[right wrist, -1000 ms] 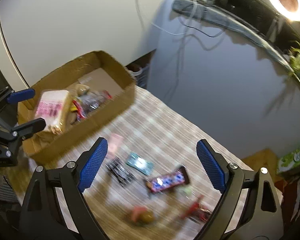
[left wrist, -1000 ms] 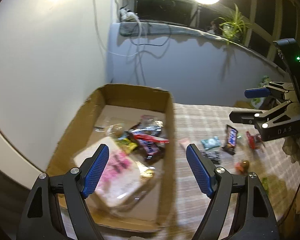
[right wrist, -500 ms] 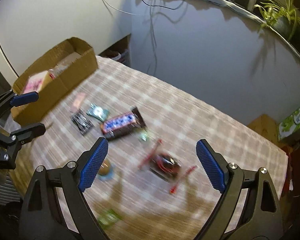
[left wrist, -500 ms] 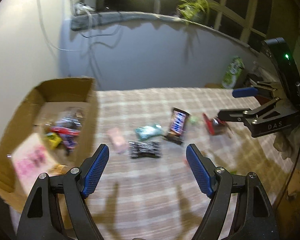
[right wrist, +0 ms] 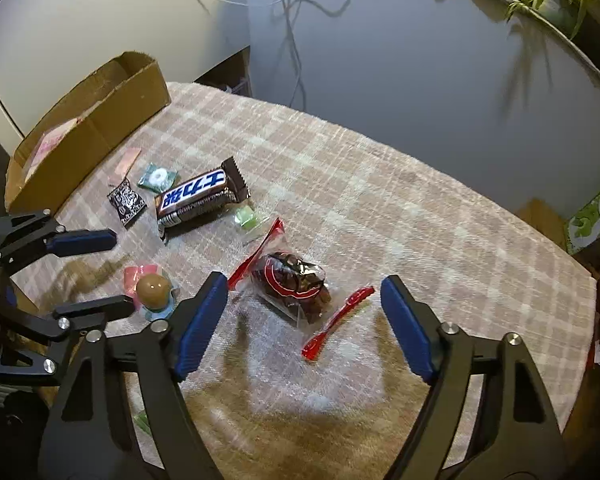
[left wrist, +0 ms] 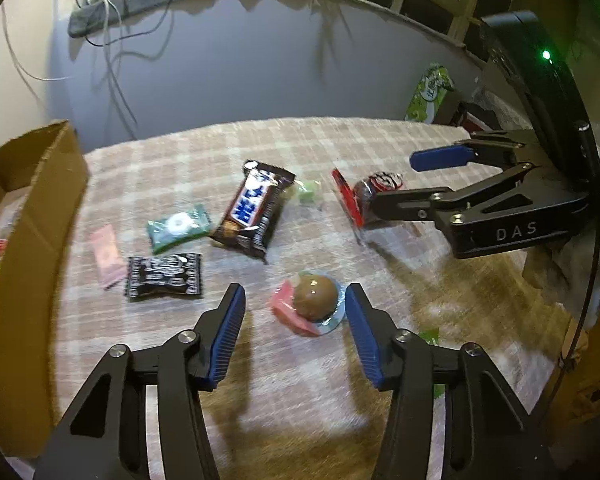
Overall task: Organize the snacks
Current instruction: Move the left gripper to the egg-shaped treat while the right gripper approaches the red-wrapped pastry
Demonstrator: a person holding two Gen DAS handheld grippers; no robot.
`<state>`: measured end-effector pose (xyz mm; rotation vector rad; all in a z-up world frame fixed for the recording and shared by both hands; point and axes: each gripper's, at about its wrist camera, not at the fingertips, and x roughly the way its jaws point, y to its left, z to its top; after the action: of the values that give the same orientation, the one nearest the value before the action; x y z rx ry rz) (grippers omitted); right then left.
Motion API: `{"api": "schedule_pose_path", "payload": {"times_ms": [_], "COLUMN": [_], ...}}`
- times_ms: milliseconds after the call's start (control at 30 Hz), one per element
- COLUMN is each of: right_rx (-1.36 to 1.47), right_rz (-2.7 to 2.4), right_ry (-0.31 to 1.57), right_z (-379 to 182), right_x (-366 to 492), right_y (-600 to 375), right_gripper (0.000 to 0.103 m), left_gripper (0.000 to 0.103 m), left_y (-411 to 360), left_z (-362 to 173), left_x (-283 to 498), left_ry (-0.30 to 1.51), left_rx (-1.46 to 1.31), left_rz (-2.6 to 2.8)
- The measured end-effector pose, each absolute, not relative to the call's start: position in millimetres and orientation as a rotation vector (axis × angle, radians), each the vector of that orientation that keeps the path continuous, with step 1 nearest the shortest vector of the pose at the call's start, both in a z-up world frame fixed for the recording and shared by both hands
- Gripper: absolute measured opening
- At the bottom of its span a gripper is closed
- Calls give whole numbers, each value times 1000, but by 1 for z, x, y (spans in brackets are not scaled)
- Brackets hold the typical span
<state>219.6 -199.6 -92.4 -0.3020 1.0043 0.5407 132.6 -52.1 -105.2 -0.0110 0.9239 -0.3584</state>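
Observation:
My left gripper (left wrist: 294,300) is open around a round brown candy in a pink and blue wrapper (left wrist: 314,296), low over the checked tablecloth. My right gripper (right wrist: 304,292) is open over a clear red-edged bag with a dark snack (right wrist: 290,284). A brown chocolate bar (left wrist: 254,208), a green mint packet (left wrist: 178,228), a black sachet (left wrist: 164,276) and a pink packet (left wrist: 106,256) lie between the candy and the cardboard box (left wrist: 28,240) at the left. The box holds several snacks, mostly hidden. The left gripper also shows in the right wrist view (right wrist: 96,268).
A small pale green sweet (right wrist: 246,216) lies by the chocolate bar. A green carton (left wrist: 430,94) stands beyond the table's far right corner. A grey wall with hanging cables rises behind the table. A green scrap (left wrist: 428,336) lies near the front edge.
Both grippers have swung right, away from the box, and lowered toward the loose snacks. The left now brackets the round candy; the right now hovers over the red-edged bag.

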Motion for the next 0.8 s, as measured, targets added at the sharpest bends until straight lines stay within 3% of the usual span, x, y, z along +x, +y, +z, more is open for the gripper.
{"api": "schedule_pose_path", "payload": {"times_ms": [200,600,667,733,800], "right_rx": [-290,-296,-307,-306,-310], "right_rz": [553,578,576,583,583], "right_ry": [1019,1018,1011,1004,1001], "right_z": [-104,-108,-108,-106,-105], "right_x": [226,230,229,227,226], "right_y": [-196,-193,-191,-190,-190], "right_gripper": [80,80,74,56,55], "left_gripper": [39,36,34,30,29], "left_y": [-62,-70,-70,-70,-70], "left_z": [-117,-117,-116,-114,-113], "left_x": [140,141,140,139,139], "left_ry": [956,923,917,909,903], "left_rx": [6,17,14,17,23], "left_rz": [-369,-379,-380,-382,-383]}}
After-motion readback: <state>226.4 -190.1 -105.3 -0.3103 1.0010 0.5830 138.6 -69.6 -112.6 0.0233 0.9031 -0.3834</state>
